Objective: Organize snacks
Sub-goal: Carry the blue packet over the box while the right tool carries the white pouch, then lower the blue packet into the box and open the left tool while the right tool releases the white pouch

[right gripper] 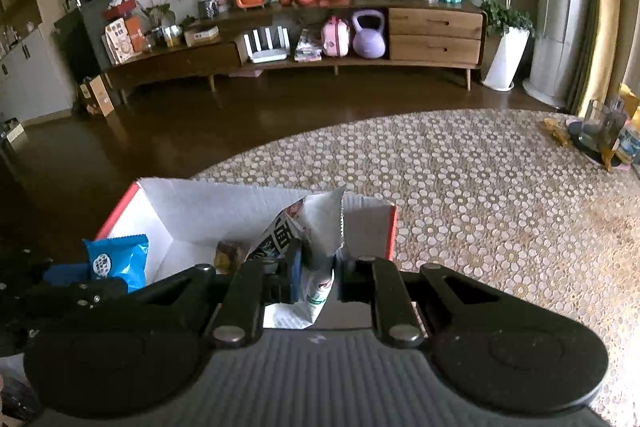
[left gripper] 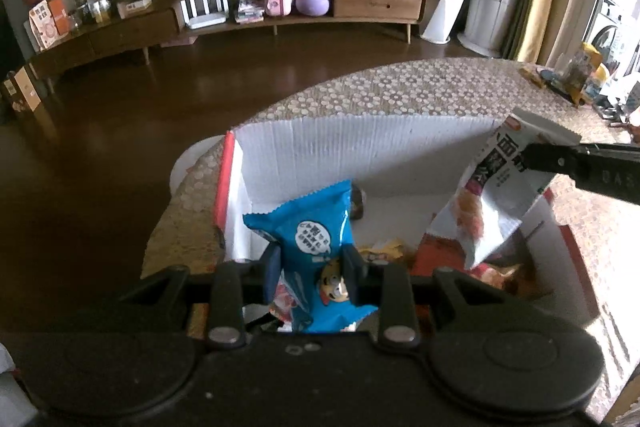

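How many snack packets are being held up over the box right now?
2: the blue packet is clamped in the left tool, and the white packet in the right tool. More snacks lie in the box, partly hidden.

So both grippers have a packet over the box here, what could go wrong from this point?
1. The right gripper pinches only one edge of the white packet; dangling tilted, it might slip or land on the box wall.
2. The blue packet in the left gripper hangs close by; the two could collide.
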{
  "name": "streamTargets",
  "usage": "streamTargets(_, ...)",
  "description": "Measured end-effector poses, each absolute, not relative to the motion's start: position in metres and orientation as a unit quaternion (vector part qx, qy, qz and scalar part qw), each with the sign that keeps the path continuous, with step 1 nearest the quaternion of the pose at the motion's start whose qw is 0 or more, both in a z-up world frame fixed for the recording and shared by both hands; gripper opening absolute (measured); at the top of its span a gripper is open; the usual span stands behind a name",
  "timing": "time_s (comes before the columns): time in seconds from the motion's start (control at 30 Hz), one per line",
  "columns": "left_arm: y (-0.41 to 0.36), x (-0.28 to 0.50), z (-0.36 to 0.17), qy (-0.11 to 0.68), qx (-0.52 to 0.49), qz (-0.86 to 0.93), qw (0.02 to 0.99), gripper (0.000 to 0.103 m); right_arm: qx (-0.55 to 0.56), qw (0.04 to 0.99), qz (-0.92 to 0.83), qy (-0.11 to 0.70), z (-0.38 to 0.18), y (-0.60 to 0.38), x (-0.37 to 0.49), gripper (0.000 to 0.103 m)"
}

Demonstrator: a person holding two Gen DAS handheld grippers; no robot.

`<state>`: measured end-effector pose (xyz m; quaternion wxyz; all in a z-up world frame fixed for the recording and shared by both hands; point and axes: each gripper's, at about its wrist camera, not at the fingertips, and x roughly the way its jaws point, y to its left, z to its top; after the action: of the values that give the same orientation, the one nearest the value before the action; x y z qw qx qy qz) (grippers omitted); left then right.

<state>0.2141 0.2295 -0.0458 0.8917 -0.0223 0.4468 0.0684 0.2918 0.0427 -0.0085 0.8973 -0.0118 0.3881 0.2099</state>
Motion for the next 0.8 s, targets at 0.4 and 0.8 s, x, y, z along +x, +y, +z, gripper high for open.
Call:
streamTargets(0.4, 0.226, 0.229, -0.074, 0.475, -0.018, 0.065, 0.877, 0.031, -0.006, 0.889, 0.199, 0.412, -0.033, 0.032, 0.297, 0.019)
streamTargets(0.8, 0.225, 0.212, -0.064, 0.456, -0.031, 0.088, 0.885, 0.077, 0.005, 0.879, 0.198, 0.434, -0.033, 0.019, 0.275, 0.022)
